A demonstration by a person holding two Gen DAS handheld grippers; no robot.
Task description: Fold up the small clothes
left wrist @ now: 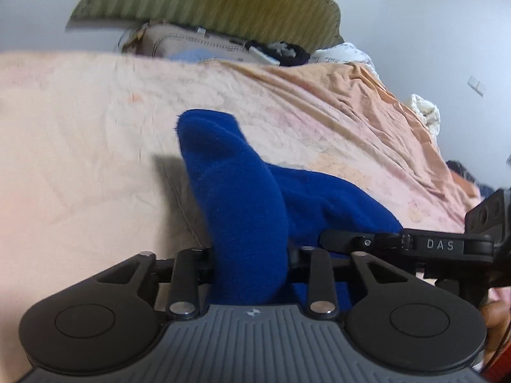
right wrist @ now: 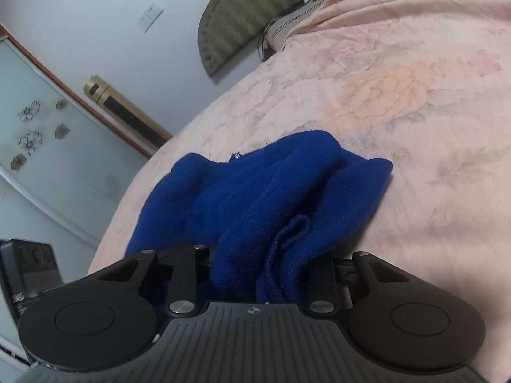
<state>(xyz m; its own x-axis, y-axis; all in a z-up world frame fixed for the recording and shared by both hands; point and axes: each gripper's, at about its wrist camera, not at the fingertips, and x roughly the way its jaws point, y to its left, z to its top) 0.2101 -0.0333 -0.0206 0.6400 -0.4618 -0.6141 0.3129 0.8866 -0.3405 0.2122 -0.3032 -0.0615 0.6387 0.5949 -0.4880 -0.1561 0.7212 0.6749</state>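
Note:
A small dark blue knitted garment [left wrist: 242, 198] lies bunched on the pink floral bedsheet [left wrist: 80, 159]. My left gripper [left wrist: 250, 255] is shut on a thick fold of it; the fingertips are hidden by the cloth. The right gripper's black body [left wrist: 447, 244] shows at the right, touching the blue cloth. In the right wrist view the same garment [right wrist: 271, 191] spreads forward in folds. My right gripper [right wrist: 265, 265] is shut on its near edge, fingertips buried in the fabric.
A green striped headboard [left wrist: 204, 3] and pillows [left wrist: 191, 44] stand at the far end of the bed. White crumpled cloth [left wrist: 424, 111] lies at the bed's right edge. A glass door [right wrist: 38, 134] and a gold column [right wrist: 124, 111] stand beside the bed.

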